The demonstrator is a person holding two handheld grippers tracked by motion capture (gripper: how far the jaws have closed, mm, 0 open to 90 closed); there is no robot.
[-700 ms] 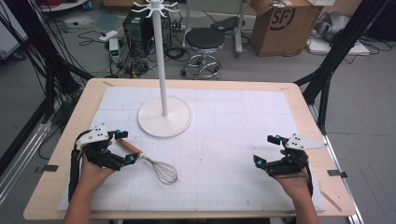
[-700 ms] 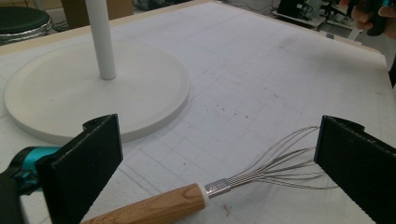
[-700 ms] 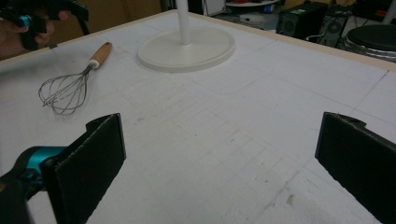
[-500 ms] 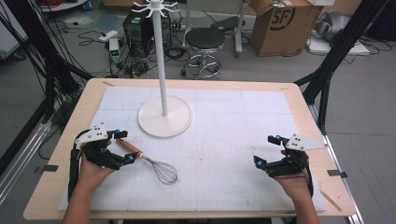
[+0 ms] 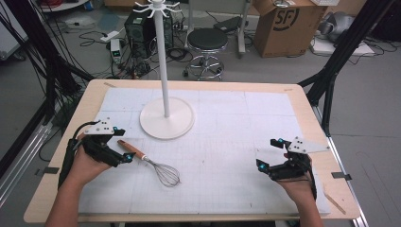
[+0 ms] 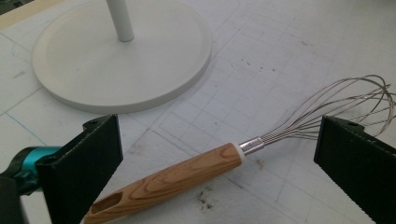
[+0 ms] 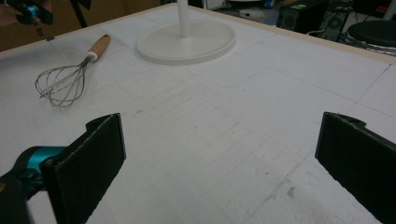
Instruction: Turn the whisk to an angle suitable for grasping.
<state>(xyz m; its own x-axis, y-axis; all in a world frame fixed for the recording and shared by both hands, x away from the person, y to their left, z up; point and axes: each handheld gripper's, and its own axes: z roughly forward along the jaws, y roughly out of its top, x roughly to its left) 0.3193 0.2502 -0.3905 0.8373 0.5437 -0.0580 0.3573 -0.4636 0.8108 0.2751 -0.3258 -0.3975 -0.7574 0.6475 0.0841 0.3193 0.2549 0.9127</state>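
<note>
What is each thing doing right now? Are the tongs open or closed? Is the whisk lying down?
Left tongs: open, jaws either side of the whisk handle, not gripping.
Right tongs: open, holding nothing, above the bare mat.
Whisk: lying flat on the mat, wooden handle toward the left tongs.
Stand: upright on its round base, hooks on top bare.

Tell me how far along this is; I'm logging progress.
Done: nothing visible yet. In hand: the left gripper, jaws open, sits at the whisk handle lying on the mat. Left: gripping and lifting it, perhaps toward the white stand. The right gripper is open and idle.
</note>
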